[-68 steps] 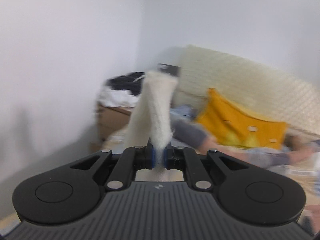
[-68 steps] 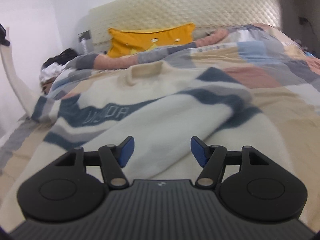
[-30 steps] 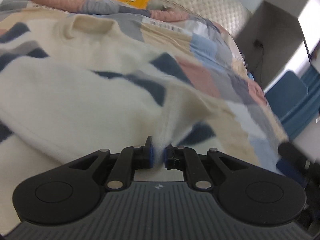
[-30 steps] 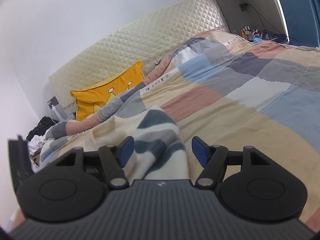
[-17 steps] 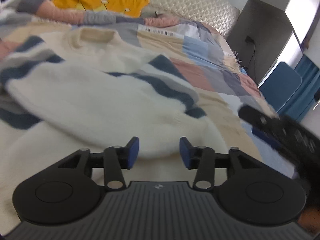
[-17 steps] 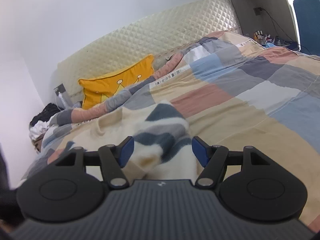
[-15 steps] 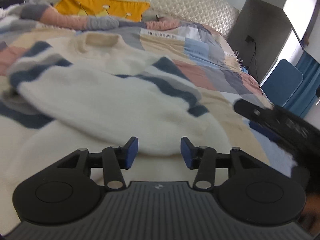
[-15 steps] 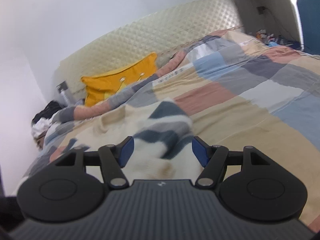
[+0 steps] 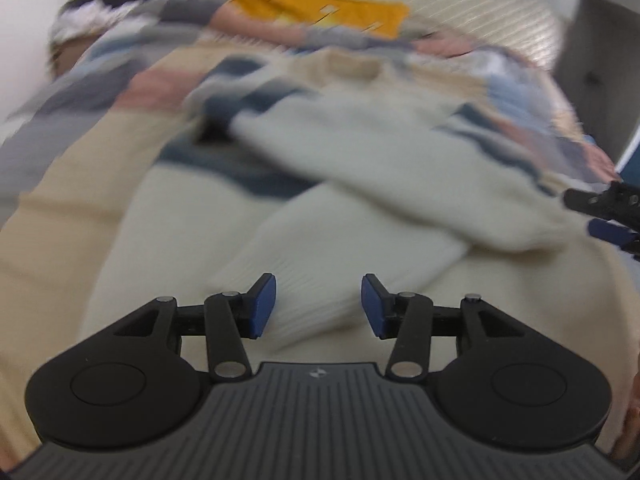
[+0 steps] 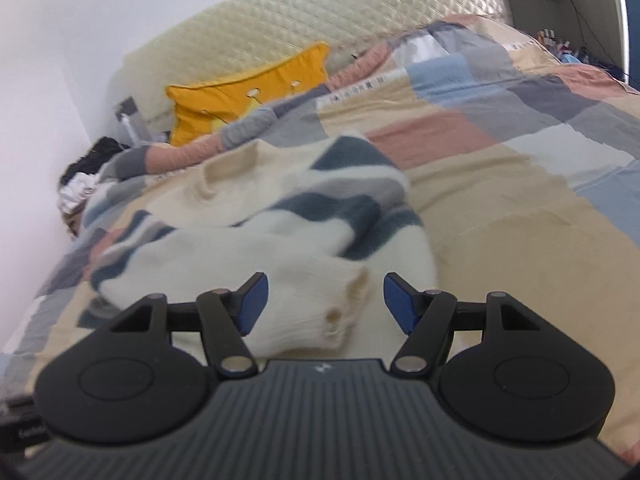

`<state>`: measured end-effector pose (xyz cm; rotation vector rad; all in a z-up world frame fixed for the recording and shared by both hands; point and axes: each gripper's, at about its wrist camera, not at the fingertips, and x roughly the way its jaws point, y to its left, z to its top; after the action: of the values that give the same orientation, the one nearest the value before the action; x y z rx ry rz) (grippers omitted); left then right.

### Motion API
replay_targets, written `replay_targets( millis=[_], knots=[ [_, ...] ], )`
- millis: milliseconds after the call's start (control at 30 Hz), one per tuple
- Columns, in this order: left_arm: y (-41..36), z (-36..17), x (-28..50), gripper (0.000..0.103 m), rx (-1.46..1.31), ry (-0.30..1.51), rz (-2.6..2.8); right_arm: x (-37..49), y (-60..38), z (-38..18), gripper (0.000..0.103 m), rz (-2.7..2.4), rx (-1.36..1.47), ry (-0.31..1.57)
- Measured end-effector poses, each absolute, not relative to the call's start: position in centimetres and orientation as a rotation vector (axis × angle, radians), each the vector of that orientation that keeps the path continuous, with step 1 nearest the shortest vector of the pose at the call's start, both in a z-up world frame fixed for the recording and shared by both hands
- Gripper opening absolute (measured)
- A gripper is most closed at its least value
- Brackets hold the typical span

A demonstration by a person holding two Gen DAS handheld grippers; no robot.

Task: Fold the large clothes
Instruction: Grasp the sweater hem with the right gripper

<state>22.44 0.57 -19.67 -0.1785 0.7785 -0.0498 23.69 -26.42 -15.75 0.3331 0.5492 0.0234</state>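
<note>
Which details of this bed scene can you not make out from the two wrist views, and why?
- Left wrist view: motion blur smears the cream knitted sweater with dark blue stripes; any chest lettering is unreadable.
- Left wrist view: the right tool is cut off by the edge.
- Right wrist view: the sweater's hem sits behind the tool body.
- Right wrist view: the dark clothes pile is too small to identify.

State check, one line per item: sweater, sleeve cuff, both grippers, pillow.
sweater: flat on the bed, sleeves folded across the body
sleeve cuff: loose, lying between the right gripper's fingers, ungripped
left gripper: open, empty
right gripper: open, not clamped
yellow pillow: propped against the headboard
</note>
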Motion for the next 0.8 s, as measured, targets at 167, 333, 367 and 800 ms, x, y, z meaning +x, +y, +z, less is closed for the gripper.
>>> replay_targets(
  millis=[167,333,367,800],
  knots=[
    [1.7,-19.9,22.3,0.053,-0.214,0.786,-0.019,25.9,-26.0,-17.1,0.067,0.011,0.319,0.574],
    [1.3,-20.3,22.4,0.053,-0.193,0.788,0.005,27.3,-25.0,-19.1,0.066,0.011,0.273,0.632],
    [1.3,-20.3,22.3,0.053,-0.198,0.786,0.01,27.5,-25.1,-19.9,0.064,0.008,0.268,0.659],
    [7.8,-18.2,19.2,0.053,-0.511,0.748,0.222,24.1,-27.8,-19.2,0.065,-0.01,0.46,0.619]
  ],
)
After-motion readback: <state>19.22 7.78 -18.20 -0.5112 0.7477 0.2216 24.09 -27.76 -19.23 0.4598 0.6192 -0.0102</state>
